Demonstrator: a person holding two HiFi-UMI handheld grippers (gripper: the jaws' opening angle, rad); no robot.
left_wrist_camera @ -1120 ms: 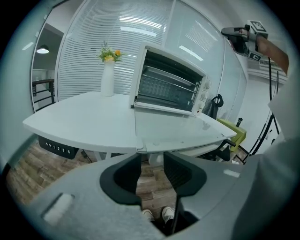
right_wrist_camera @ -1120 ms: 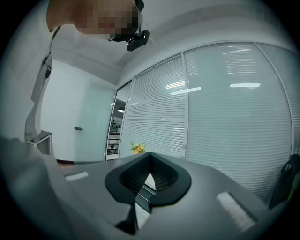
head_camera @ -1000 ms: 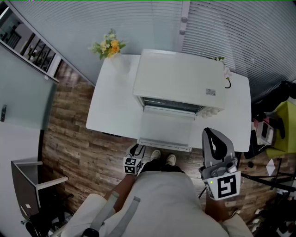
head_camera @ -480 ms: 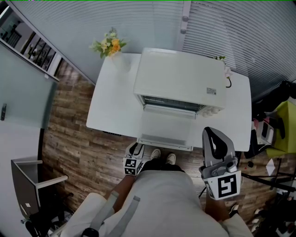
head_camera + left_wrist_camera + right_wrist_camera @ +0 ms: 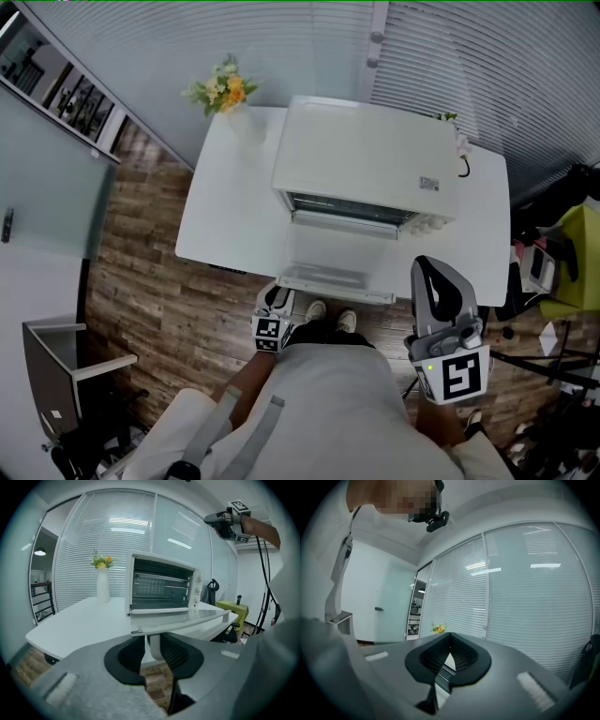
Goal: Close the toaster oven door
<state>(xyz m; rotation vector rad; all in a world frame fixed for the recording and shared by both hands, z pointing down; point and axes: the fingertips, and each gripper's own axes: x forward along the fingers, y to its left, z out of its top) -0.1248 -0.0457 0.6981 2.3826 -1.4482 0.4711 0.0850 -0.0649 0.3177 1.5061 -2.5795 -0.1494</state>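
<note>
A white toaster oven [image 5: 366, 159] stands on a white table [image 5: 225, 206], its glass door [image 5: 333, 253] hanging open, about level. My left gripper [image 5: 275, 298] is low at the door's front edge, at its left end. In the left gripper view the oven [image 5: 161, 585] faces me and the door [image 5: 187, 620] juts out above my left gripper [image 5: 154, 648]. The jaws are closing with a white handle post [image 5: 153, 646] between them, a thin gap still on one side. My right gripper [image 5: 427, 267] is held up to the right, shut and empty; its tips [image 5: 450, 637] meet.
A vase of flowers [image 5: 220, 94] stands at the table's back left corner. The person's feet [image 5: 328, 319] are just under the door. A grey cabinet [image 5: 56, 366] is on the wood floor at left. A green seat and cables [image 5: 577, 262] crowd the right side.
The door's front edge has lifted a little toward the oven. My left gripper has crept up to it. The right gripper has stayed put.
</note>
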